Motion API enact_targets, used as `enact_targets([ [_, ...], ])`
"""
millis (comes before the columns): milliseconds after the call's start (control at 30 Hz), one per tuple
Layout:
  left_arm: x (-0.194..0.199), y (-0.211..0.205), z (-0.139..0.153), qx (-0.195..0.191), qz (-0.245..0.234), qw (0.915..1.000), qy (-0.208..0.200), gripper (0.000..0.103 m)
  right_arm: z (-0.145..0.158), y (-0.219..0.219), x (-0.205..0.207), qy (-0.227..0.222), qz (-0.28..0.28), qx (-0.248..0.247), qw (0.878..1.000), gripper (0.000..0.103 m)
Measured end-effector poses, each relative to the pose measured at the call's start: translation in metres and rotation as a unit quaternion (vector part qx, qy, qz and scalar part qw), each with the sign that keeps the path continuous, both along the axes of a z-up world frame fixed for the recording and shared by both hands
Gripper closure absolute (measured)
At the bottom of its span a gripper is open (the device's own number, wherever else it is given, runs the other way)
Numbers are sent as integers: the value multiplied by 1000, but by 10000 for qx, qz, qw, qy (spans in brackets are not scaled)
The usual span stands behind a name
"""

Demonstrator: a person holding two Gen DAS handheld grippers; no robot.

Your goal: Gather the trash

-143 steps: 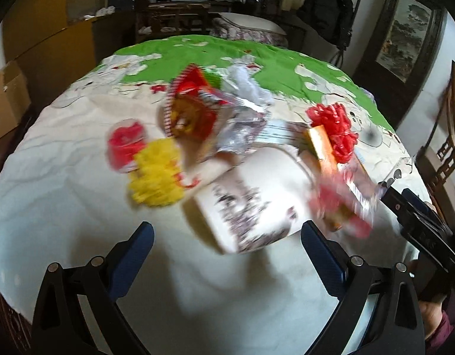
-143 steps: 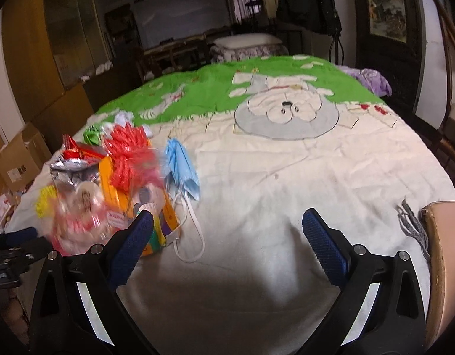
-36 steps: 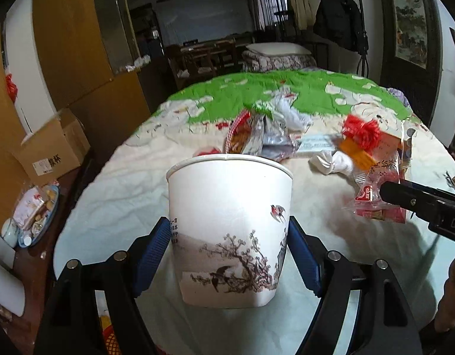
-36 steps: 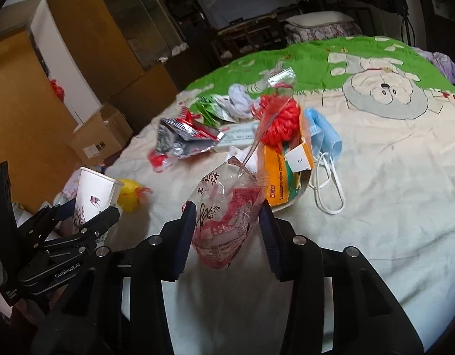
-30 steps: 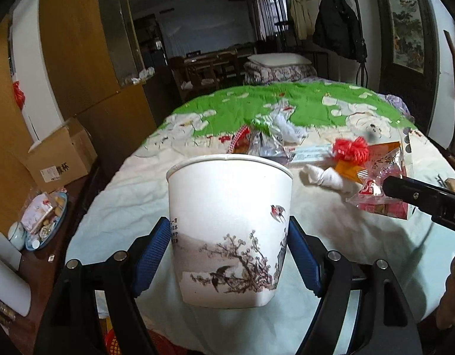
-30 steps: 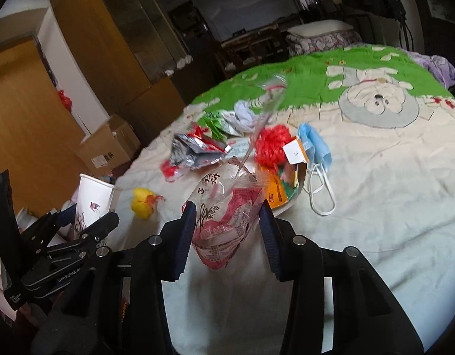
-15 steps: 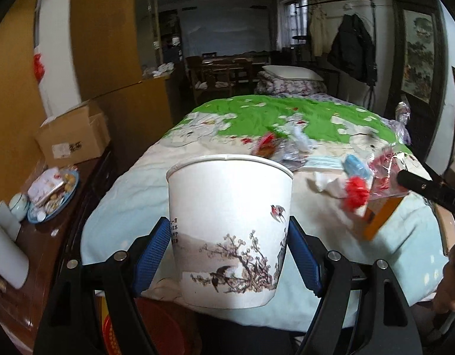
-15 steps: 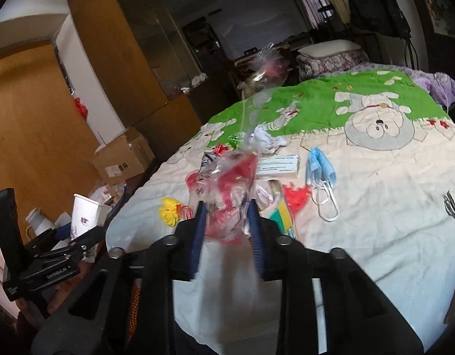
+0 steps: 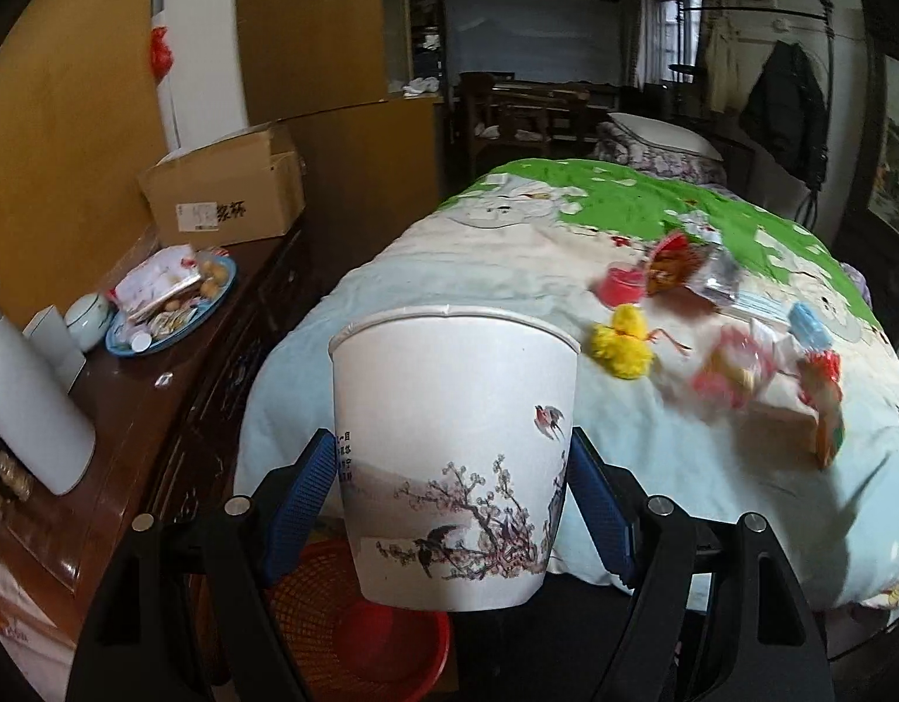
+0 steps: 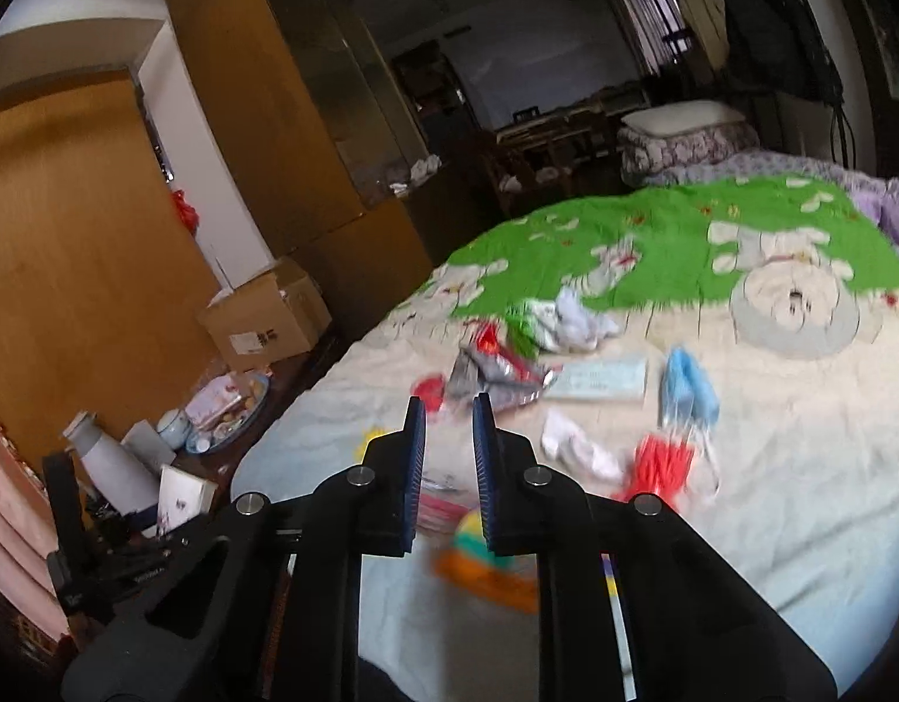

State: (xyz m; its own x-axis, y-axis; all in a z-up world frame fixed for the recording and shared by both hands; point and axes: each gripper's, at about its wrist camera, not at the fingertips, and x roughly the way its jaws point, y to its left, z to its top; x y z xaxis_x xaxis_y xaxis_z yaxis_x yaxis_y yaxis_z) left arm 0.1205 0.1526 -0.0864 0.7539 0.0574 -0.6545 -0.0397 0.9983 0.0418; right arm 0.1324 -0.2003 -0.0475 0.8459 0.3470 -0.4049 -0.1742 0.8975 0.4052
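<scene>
paper cup (image 9: 452, 456) clamped upright in left tool (image 9: 452, 488), above red basket (image 9: 355, 637)

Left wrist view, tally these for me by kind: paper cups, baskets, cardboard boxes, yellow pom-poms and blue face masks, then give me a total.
paper cup: 1
red basket: 1
cardboard box: 1
yellow pom-pom: 1
blue face mask: 1
Total: 5
</scene>
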Motion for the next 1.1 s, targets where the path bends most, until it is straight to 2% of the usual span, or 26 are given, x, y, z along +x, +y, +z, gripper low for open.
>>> enact_targets([
  [100, 3, 8, -3, -101, 26, 9999, 1, 25, -7, 2, 9, 281, 82, -66, 9995, 81],
  [133, 4, 9, -4, -123, 19, 9999, 7, 25, -13, 6, 11, 447, 187, -110, 9988, 75],
  [167, 6, 9, -5, -132, 8, 9999, 16, 25, -19, 11, 13, 583, 265, -148, 9978, 54],
  [233, 8, 10, -8, -135, -16, 9999, 39, 25, -40, 23, 14, 898, 398, -364, 9945, 27],
  [367, 11, 12, -11, -157, -2, 9998, 83, 25, -84, 39, 22, 1530, 406, -981, 9825, 25],
  [433, 10, 15, -13, -155, 34, 9998, 112, 25, -96, 37, 27, 1664, 225, -1114, 9795, 23],
  [467, 9, 16, -14, -152, 49, 9998, 121, 25, -99, 34, 28, 1672, 216, -1028, 9803, 22],
  [533, 7, 21, -16, -149, 99, 9997, 152, 25, -99, 30, 27, 1580, 327, -758, 9840, 22],
  [667, 3, 26, -19, -151, 194, 9995, 221, 25, -98, 26, 24, 1550, 293, -765, 9845, 23],
  [767, 2, 23, -19, -128, 171, 9995, 227, 25, -101, 17, 20, 1597, 262, -461, 9857, 23],
  [933, 5, 14, -16, -90, 75, 9997, 199, 25, -117, 13, 31, 1752, 509, 240, 9829, 24],
  [1000, 5, 12, -15, -98, 59, 9997, 206, 25, -116, 19, 35, 1676, 515, 207, 9843, 35],
  [1067, 5, 9, -15, -91, 57, 9997, 216, 25, -112, 23, 36, 1595, 483, 104, 9860, 70],
  [1100, 5, 7, -15, -91, 56, 9997, 219, 25, -110, 23, 36, 1553, 518, 129, 9864, 70],
])
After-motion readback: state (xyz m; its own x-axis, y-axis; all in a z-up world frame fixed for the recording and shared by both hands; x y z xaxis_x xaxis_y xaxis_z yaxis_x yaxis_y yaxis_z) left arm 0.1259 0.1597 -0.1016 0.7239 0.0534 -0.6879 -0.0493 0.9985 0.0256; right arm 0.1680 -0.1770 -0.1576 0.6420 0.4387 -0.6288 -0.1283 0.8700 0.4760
